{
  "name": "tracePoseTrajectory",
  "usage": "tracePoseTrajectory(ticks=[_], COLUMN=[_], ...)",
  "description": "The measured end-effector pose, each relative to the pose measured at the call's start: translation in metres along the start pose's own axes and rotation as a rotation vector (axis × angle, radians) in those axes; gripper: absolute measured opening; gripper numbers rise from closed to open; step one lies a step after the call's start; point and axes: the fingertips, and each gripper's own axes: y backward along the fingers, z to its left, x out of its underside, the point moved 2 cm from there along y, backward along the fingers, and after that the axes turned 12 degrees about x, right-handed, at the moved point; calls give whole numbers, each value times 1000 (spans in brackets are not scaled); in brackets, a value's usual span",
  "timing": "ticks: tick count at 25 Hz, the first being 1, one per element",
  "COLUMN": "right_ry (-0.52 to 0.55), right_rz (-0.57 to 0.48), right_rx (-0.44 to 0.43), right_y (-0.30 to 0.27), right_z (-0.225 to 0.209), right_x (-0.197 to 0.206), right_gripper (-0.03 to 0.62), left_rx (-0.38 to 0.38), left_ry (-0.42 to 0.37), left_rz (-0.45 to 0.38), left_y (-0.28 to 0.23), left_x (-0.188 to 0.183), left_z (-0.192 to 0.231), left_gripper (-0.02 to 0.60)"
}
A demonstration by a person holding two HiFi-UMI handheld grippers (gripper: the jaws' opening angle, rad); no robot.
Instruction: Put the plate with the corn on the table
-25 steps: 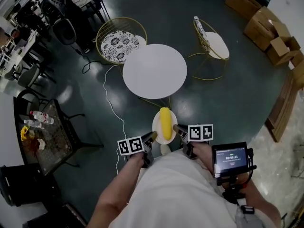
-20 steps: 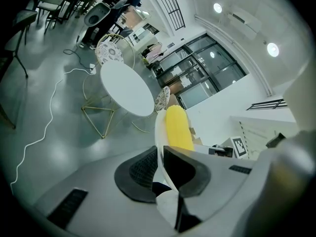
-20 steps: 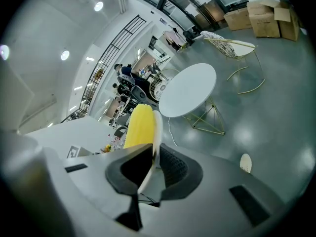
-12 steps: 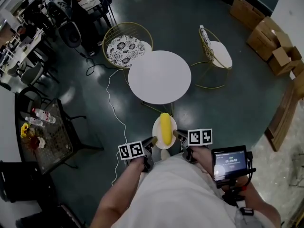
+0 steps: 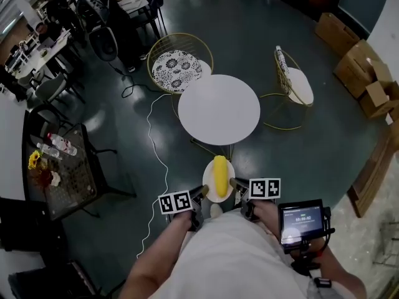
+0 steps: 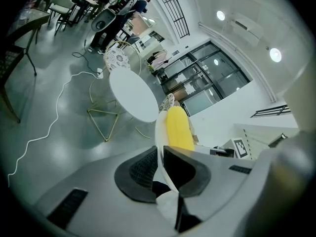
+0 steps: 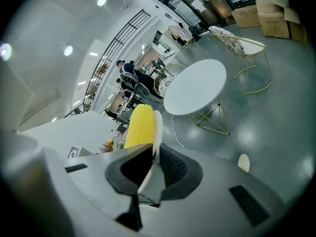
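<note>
Plate with the corn is up in the air in front of your body in the head view, over the dark floor and short of the round white table, not touching it. Against the frame from a second ago, the table sits lower in this view and closer to the plate's far rim, and the two gold-framed chairs have slid down with it. Your hold has not changed: your left gripper is on the plate's left rim and your right gripper on its right rim, as before. The corn lies lengthwise down the middle of the plate, pointing toward the table. The plate seems to sit level, though it is too small here to be sure.

In your left gripper view, the left gripper has its jaws clenched on the thin white rim of the plate. The yellow corn rests on the plate just past the jaws. Beyond them stands the table, well apart, with a white cable snaking over the floor.

In your right gripper view, the right gripper is likewise clamped on the rim of the plate. The corn is smooth, plain yellow and rounded at its far end. The table stands ahead on its gold legs, its top bare and white.
</note>
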Motion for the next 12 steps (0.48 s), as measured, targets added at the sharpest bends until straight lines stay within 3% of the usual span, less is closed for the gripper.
tracePoseTrajectory(ticks=[12], right_ry=[-26], right_rz=[5], right_rx=[-21], right_y=[-2], right_z=[-15], right_x=[-22], right_gripper=[51], left_rx=[-18], left_ry=[-3], left_rz=[20], left_y=[-24], left_x=[-13], left_z=[-1], left_gripper=[44])
